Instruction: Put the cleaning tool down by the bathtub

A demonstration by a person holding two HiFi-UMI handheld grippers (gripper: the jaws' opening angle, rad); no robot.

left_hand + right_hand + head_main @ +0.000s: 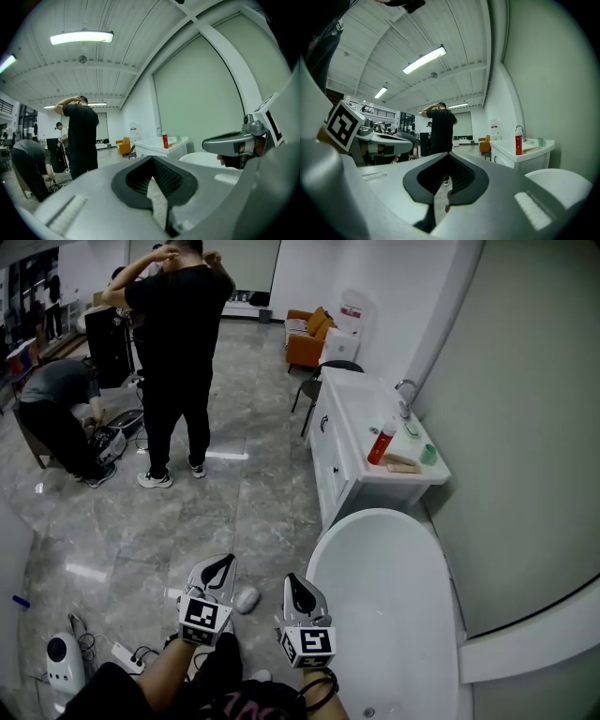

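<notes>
A small pale rounded object (246,599), possibly the cleaning tool, lies on the grey floor just left of the white bathtub (394,606). My left gripper (221,564) hovers just left of it and my right gripper (295,583) just right of it, near the tub's rim. Both are shut with nothing between the jaws. In the left gripper view the left gripper (152,159) points across the room, with the tub (201,157) behind it and the right gripper (234,143) at the right. The right gripper view shows the right gripper (449,155) and the tub (558,182) at lower right.
A white vanity (342,451) beyond the tub carries a red bottle (381,443), a green cup (428,454) and a faucet (405,397). One person (178,352) stands on the floor; another (61,413) crouches at left. A white device (62,658) and power strip (125,656) lie lower left.
</notes>
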